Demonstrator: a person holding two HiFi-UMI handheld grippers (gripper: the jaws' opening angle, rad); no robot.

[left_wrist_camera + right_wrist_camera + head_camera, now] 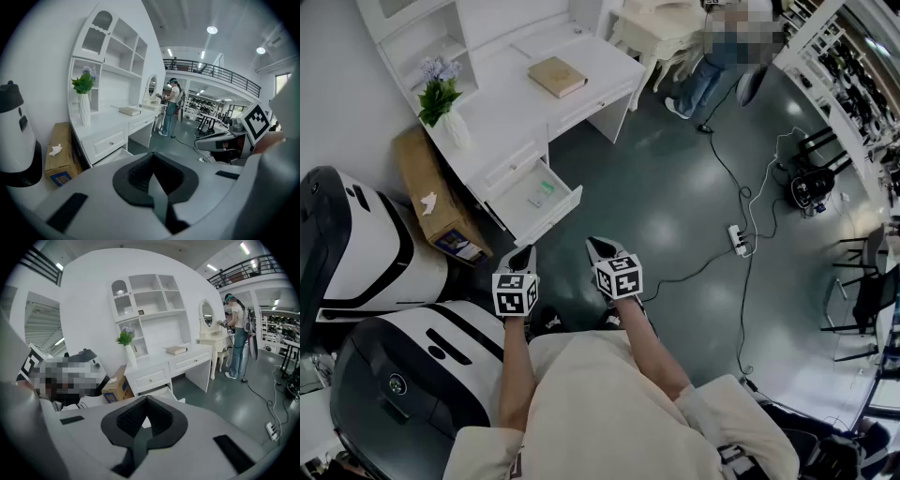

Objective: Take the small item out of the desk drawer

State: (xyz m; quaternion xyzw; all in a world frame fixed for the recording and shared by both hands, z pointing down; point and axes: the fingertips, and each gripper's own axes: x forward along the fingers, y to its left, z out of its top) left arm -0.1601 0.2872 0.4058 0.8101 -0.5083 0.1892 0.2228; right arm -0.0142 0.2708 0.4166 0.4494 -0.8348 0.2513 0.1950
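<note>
Open white wooden desk drawer [555, 216] pulled out from white desk w/ hutch [506, 56], at approx 11 o'clock from both grippers in head view; small pale-green item [546, 187] lying flat inside on drawer floor, toward back half, w/ a smaller white bit just beside it at 7 o'clock, too small to identify; left gripper [525, 251] & right gripper [598, 244] side by side near centre of head view, tips pointing to 12 o'clock, both short of drawer front, touching nothing; left gripper's jaws pressed together, nothing btwn; right gripper's jaws also together, empty; marker cubes facing up on each; on desk top, tan rectangular book [557, 76] at 1 o'clock of drawer, white vase w/ green plant & pale flowers [441, 98] at 10 o'clock; brown cardboard box [431, 202] on floor at 9 o'clock of drawer, against desk side; rounded white-and-black machine [366, 253] farther at 8 o'clock; white power strip w/ black cable [738, 239] on dark glossy floor at 3 o'clock of grippers; person in jeans [712, 66] standing well apart at 1 o'clock by another pale table
</note>
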